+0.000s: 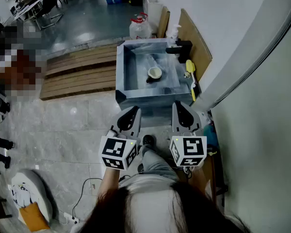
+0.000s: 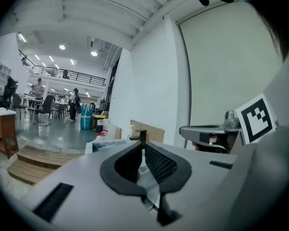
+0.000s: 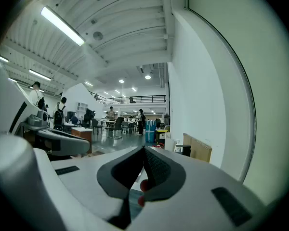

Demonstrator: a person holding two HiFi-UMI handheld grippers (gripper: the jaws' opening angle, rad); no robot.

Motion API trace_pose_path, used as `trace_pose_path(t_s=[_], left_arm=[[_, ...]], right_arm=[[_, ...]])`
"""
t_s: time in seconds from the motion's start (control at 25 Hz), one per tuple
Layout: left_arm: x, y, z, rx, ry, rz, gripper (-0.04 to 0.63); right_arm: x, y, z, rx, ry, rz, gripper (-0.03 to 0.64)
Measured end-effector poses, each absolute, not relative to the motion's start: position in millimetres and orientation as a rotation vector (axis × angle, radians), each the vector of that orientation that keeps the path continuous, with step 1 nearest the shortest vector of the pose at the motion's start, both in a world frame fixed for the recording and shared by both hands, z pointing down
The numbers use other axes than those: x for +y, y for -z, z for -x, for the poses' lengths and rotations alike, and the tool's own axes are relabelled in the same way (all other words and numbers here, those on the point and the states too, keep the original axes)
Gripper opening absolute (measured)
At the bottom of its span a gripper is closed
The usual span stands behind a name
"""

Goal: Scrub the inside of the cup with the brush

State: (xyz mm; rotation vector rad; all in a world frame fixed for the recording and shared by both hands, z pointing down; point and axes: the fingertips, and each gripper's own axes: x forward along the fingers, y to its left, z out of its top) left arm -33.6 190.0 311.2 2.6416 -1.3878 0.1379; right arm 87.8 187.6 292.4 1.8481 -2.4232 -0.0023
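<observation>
- A big open-plan office or lab hall, with a grey sink (image 1: 120,76) standing against a white wall.
- Beyond the sink, desks and office chairs (image 1: 41,6) stand on a glossy grey floor.
- Left of the sink lies a low wooden platform (image 1: 80,74).
- Far past the sink, a railed mezzanine (image 3: 135,99) runs under strip lights (image 3: 62,25).

Cool, even overhead light fills the hall where you stand: a long ceiling strip light (image 3: 62,25) burns near white in the right gripper view, and round ceiling spots (image 2: 62,47) glow in the left gripper view. The polished floor (image 1: 82,35) throws back pale glare in the head view, and shadows stay faint. Both gripper views bow hard toward black corners. Up close, your left gripper (image 2: 143,148) reads slightly soft.
</observation>
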Motion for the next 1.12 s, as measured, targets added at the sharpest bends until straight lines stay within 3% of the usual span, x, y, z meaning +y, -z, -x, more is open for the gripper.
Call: trace_pose_path(t_s=[1.12], left_arm=[[61.2,-342.7,-1.1,-1.191,-0.267,-2.655,0.018]], right_arm=[[82.0,-324.6,-120.0,-2.320,-0.197,-1.891,0.026]])
